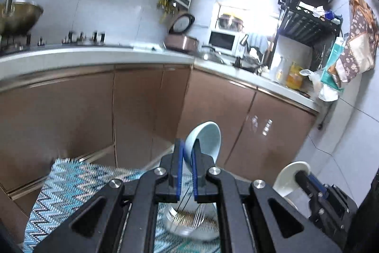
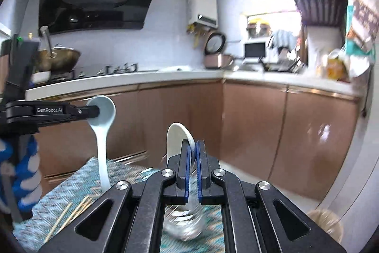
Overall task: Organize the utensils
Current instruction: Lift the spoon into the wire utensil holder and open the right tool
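My left gripper [image 1: 188,146] is shut on a pale blue ceramic spoon [image 1: 206,136], bowl end up, held above a zigzag blue mat [image 1: 71,184]. In the right wrist view the same left gripper [image 2: 94,110] holds the blue spoon [image 2: 104,129] with its handle hanging down. My right gripper [image 2: 194,148] is shut on a white ceramic spoon [image 2: 176,136]; it also shows in the left wrist view [image 1: 290,176]. A clear glass jar [image 2: 184,222] stands on the mat below the right gripper. A glass container holding metal utensils [image 1: 191,219] shows under the left gripper.
Several wooden chopsticks [image 2: 75,210] lie on the mat [image 2: 71,189]. Brown cabinets [image 2: 248,125] and an L-shaped white counter [image 2: 146,77] stand beyond. A wok [image 2: 59,58] sits on the stove at left. A wicker basket [image 2: 327,222] is at lower right.
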Available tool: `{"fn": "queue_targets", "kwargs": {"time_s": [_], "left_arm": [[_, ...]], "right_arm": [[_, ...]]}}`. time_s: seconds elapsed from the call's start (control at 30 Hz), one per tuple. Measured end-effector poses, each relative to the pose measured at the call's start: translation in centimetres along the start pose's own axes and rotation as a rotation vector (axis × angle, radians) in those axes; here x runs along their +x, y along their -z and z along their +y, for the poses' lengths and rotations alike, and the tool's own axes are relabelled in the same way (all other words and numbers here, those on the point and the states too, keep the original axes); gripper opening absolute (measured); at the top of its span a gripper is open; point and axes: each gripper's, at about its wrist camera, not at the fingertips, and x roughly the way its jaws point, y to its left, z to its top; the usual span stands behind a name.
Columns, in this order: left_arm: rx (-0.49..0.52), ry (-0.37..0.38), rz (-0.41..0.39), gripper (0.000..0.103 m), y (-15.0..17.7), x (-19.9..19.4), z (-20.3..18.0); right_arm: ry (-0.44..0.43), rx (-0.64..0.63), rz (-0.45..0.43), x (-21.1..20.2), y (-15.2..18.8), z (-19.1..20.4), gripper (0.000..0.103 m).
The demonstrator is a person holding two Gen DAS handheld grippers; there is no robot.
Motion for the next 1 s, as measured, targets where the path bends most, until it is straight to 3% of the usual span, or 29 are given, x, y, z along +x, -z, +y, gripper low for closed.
{"fn": "queue_targets", "kwargs": {"time_s": [0.17, 0.33, 0.63, 0.7, 0.77, 1.0], "left_arm": [[0.064, -0.097, -0.069, 0.006, 2.1, 2.3, -4.0], [0.12, -0.183, -0.071, 0.006, 5.5, 5.2, -5.1], [0.122, -0.181, -0.024, 0.008, 8.7, 7.0, -4.2], [0.121, -0.174, -0.011, 0.009, 9.1, 6.8, -4.1], [0.114, -0.164, 0.001, 0.011, 9.2, 6.6, -4.0], [0.114, -0.137, 0.001, 0.021, 8.3, 3.9, -3.4]], "right_arm": [[0.021, -0.02, -0.009, 2.4, 0.8, -0.6, 0.005], [0.014, -0.029, 0.009, 3.5, 2.5, -0.7, 0.005], [-0.015, -0.007, 0.075, 5.3, 6.5, -0.5, 0.011], [-0.026, 0.007, 0.081, 5.2, 6.8, -0.6, 0.017], [-0.031, 0.02, 0.08, 4.9, 6.7, -0.7, 0.03], [-0.019, 0.054, 0.079, 3.3, 6.3, -0.5, 0.032]]}}
